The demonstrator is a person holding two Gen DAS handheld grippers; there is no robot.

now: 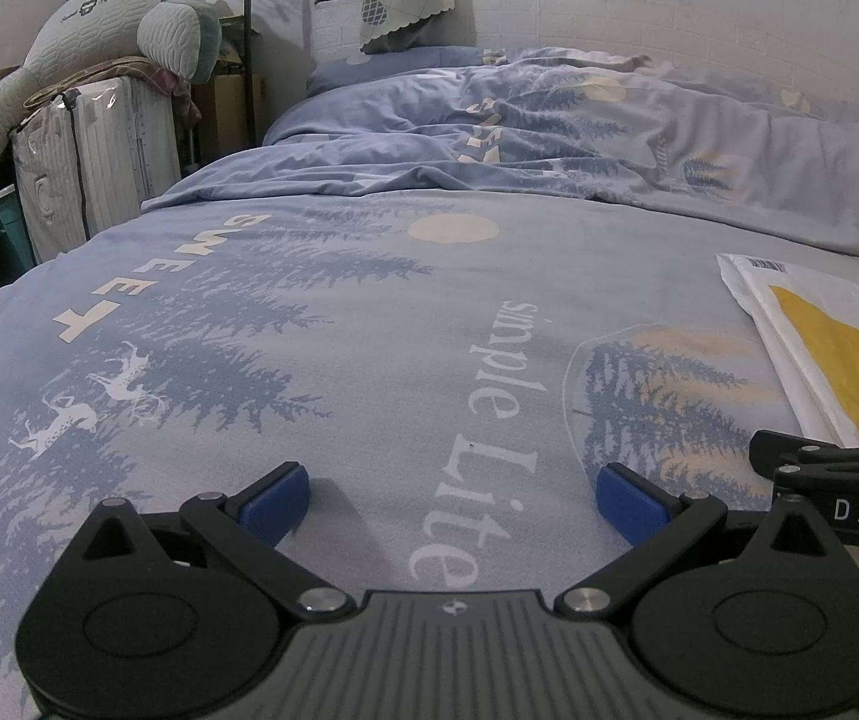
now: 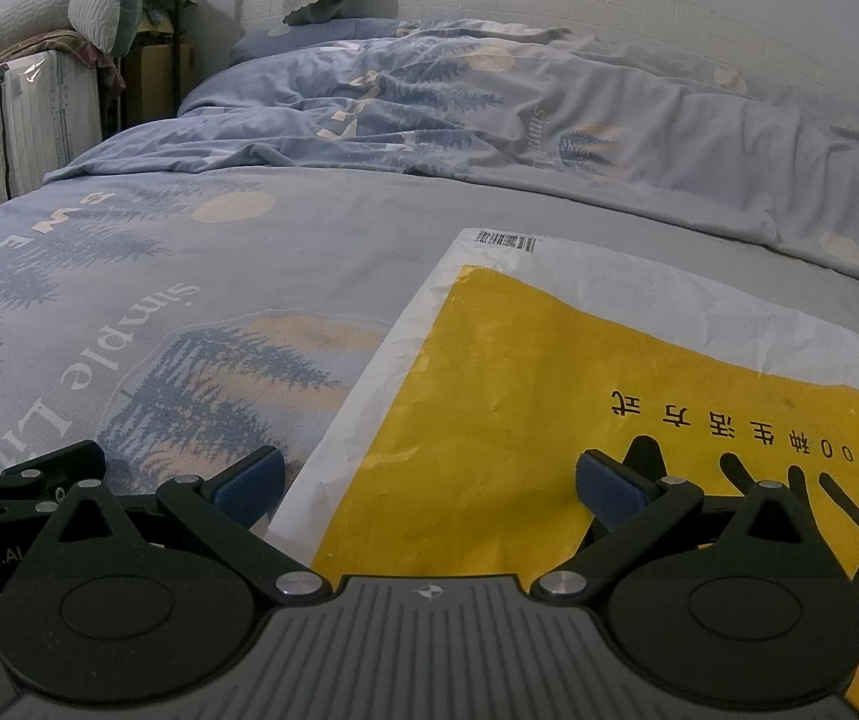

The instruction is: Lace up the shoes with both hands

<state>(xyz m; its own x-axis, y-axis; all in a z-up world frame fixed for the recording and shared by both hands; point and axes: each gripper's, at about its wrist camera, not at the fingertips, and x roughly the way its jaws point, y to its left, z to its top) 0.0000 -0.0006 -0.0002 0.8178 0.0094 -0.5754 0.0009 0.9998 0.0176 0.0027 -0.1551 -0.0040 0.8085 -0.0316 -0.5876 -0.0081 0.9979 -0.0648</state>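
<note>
A bed fills both views, covered by a blue sheet printed with trees, deer and words, with a crumpled quilt heaped toward its far end below the window. A white and yellow plastic bag lies flat on the sheet near the bed's right edge, and no shoe or lace shows in either view. The left claw hangs low over bare sheet with its blue fingers spread wide and empty, and the right claw, just beside it, is likewise spread wide and empty over the bag's near left corner.
</note>
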